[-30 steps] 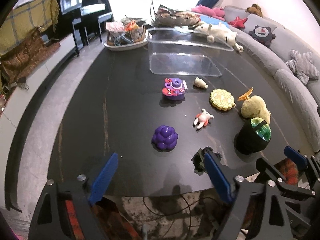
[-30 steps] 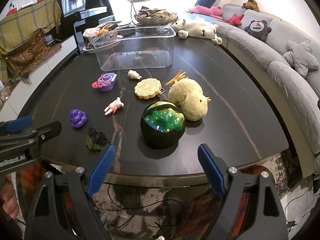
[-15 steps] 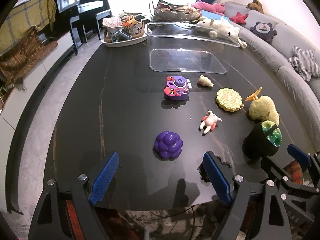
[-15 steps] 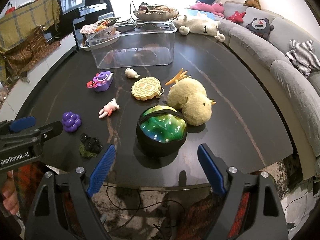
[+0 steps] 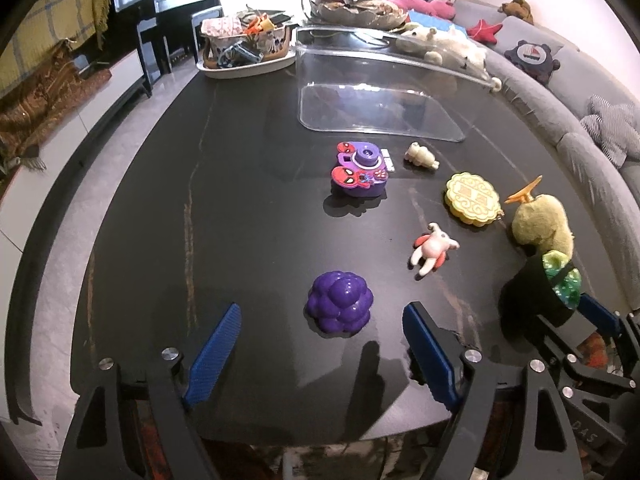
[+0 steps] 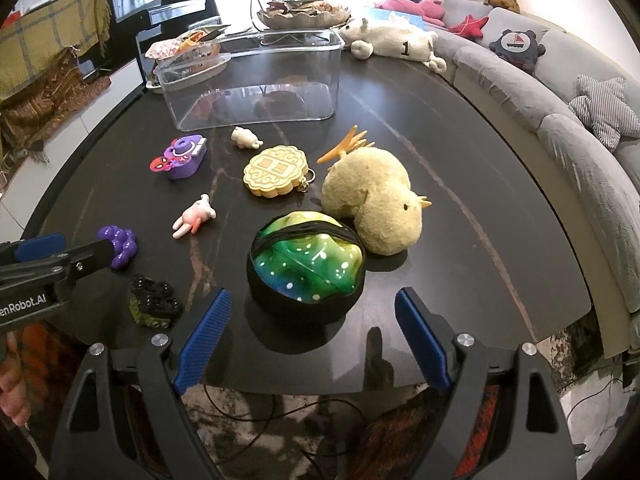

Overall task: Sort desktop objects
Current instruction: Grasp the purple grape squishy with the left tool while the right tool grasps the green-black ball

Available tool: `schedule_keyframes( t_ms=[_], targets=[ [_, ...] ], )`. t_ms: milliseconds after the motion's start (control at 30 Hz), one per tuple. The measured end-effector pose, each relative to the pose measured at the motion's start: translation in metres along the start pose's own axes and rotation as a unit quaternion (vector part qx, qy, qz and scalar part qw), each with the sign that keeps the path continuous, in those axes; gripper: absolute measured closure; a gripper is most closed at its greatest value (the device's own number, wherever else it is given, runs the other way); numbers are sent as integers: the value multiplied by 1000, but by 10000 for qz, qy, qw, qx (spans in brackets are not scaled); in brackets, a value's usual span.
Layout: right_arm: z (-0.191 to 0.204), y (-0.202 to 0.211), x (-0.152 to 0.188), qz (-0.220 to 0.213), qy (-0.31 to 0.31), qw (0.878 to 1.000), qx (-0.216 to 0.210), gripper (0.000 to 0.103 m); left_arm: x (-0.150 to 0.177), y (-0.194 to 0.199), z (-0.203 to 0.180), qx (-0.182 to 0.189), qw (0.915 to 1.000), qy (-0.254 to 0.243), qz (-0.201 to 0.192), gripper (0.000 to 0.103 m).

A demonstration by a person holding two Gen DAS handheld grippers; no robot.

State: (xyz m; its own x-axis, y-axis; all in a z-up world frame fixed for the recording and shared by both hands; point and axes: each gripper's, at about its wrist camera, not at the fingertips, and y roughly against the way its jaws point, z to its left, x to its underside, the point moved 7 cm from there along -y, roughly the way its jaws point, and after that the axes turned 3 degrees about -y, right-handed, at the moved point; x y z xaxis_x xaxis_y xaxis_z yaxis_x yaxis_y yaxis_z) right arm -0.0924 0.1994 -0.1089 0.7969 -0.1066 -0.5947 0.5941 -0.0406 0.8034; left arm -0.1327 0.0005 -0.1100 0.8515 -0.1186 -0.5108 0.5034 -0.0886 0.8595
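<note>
A purple grape toy [image 5: 340,306] lies on the black table [image 5: 200,240] just ahead of my left gripper [image 5: 322,309]. Its jaws are closing a little, wide apart, with nothing between the pads. My right gripper [image 6: 312,295] stands open just short of a green ball in a black pouch [image 6: 306,260]. Behind the ball lies a yellow plush [image 6: 376,200]. Farther back are a mooncake-shaped piece [image 6: 278,170], a pink rabbit figure [image 6: 195,216], a purple camera toy [image 6: 180,156] and a small cream figure [image 6: 245,137]. A dark green and black toy [image 6: 154,300] sits near the front edge.
A clear plastic bin [image 6: 256,80] stands at the back of the table. Behind it are a tray of clutter [image 5: 244,52], a tiered dish [image 6: 304,16] and a white plush [image 6: 394,42]. A grey sofa [image 6: 560,100] curves along the right. The table's left half is bare.
Both grippers have come forward and down toward the table. The grape toy now sits nearer my left fingers and the green ball nearer my right fingers. No object has moved.
</note>
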Motion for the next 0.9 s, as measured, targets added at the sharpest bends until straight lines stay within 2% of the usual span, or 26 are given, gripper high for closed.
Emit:
schedule_keyframes(
  t_ms=[300, 500, 567, 800, 900],
  targets=[
    [1, -13, -3, 58, -5, 10000, -6, 20, 1, -17, -4, -197, 9995, -232, 130, 25],
    [-1, -18, -4, 85, -56, 9999, -26, 21, 1, -24, -7, -181, 9993, -255, 207, 28],
    [-1, -20, -4, 99, -71, 9999, -17, 27, 2, -27, -6, -214, 9992, -259, 233, 33],
    [0, -25, -4, 148, -70, 9999, -46, 31, 2, -28, -7, -163, 9995, -152, 206, 35],
    [2, -27, -3, 176, -29, 9998, -91, 41, 2, -28, -10, -100, 9996, -235, 137, 43]
  ],
)
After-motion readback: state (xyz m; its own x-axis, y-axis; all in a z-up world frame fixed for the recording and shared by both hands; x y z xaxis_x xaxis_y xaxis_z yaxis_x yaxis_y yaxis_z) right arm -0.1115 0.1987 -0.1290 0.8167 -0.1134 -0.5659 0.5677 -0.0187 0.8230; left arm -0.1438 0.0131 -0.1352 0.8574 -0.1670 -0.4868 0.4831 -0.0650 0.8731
